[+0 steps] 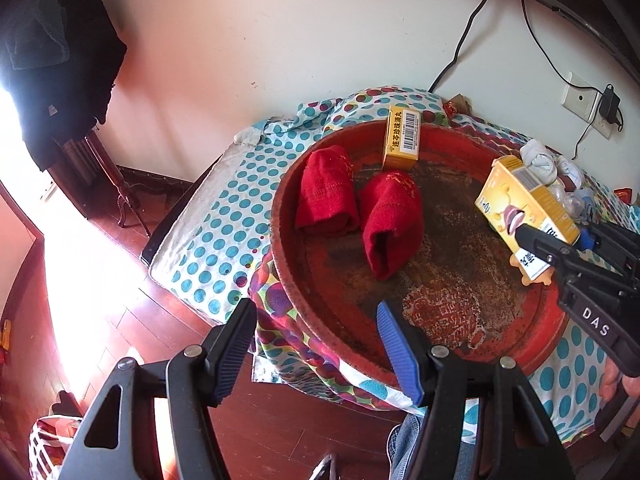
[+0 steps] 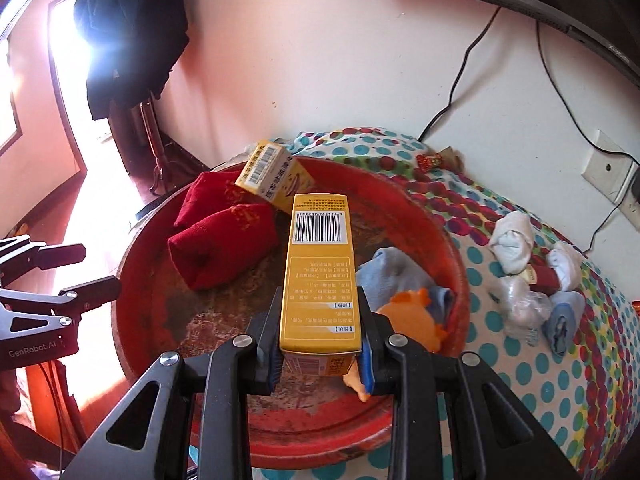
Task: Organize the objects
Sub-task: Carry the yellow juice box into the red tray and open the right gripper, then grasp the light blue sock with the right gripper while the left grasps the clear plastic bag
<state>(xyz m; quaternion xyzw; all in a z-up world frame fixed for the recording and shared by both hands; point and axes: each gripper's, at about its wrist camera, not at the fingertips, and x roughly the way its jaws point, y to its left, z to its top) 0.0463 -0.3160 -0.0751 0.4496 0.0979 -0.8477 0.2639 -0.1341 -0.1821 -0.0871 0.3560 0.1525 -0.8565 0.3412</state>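
Two rolled red socks (image 1: 352, 208) of knitted cloth are lying in the round red tray (image 1: 552, 320), whose worn floor is showing dark, scuffed patches. At twelve o'clock a small yellow carton (image 1: 402, 140) is leaning against the rim. The right gripper (image 2: 320, 356) is clamping a long yellow cardboard box (image 2: 320, 272) by its sides, above the tray at three o'clock (barcode facing up). The left gripper (image 1: 320, 348) is hanging wide apart with nothing between its ribbed pads. Something orange, perhaps a rubbery toy (image 2: 416, 316), is sitting beside a pale blue cloth (image 2: 396, 276).
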